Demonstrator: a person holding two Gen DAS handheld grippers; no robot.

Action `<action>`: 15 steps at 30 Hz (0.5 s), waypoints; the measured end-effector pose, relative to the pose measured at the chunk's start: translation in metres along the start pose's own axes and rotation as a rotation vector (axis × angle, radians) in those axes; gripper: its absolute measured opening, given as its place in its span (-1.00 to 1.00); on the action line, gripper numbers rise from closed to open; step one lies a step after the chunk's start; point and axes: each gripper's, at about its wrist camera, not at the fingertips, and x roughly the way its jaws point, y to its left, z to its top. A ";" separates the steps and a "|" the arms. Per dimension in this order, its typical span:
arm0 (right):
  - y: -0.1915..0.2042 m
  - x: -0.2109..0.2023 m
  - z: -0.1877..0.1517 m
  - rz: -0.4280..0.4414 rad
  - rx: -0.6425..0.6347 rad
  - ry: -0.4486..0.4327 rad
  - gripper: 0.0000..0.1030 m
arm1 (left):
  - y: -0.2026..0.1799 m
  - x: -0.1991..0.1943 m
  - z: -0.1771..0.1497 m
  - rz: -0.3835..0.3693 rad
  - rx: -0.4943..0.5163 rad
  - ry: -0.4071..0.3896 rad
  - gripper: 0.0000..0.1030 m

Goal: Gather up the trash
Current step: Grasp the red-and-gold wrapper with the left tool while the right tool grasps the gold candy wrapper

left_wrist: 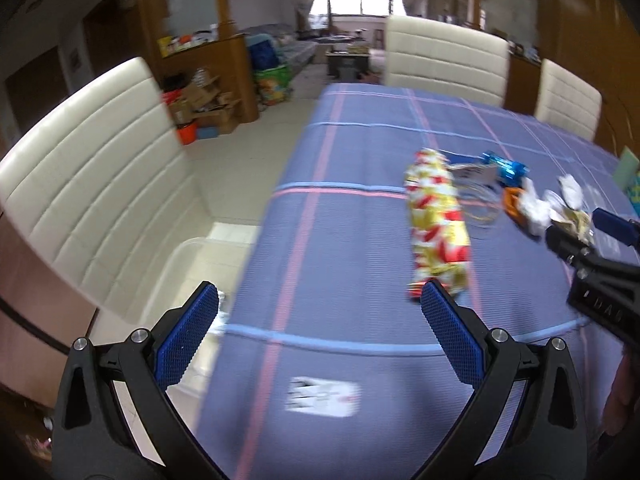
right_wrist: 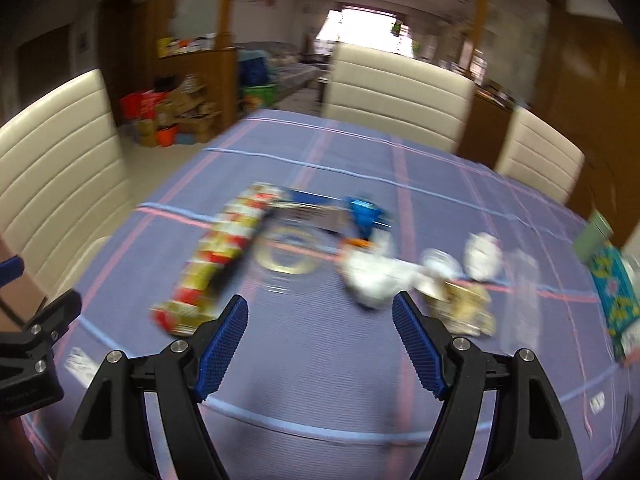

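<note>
Both views are smeared by motion blur, the right wrist view worst, so most of the trash shows only as colour and outline. The landmark is the long red-and-yellow snack wrapper lying on the worktop, which carries a blue-purple checked cloth. To the right of the wrapper lie a clear round piece with a gold ring, a blue foil wrapper, something small and orange, crumpled white paper and a pale gold crumpled packet; what they are cannot be read.

Only the left wrist view shows a clear plastic bin beside the worktop's left edge, below the cream chair; its contents cannot be made out. A white label lies nearer than the wrapper. Only the right wrist view shows a patterned green-and-yellow thing cut off at the far right.

The left gripper has its fingers spread wide with nothing between them, its right finger tip overlapping the wrapper's near end. The right gripper also stands wide apart and empty, over bare cloth nearer than the white paper.
</note>
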 end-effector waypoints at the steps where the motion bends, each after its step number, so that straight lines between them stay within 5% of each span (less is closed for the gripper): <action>1: -0.016 0.001 -0.002 -0.017 0.027 0.007 0.42 | -0.007 0.002 0.001 -0.007 0.007 0.005 0.93; 15: -0.130 0.047 -0.015 -0.072 0.170 0.097 0.42 | -0.087 0.058 0.027 -0.028 0.077 0.097 0.93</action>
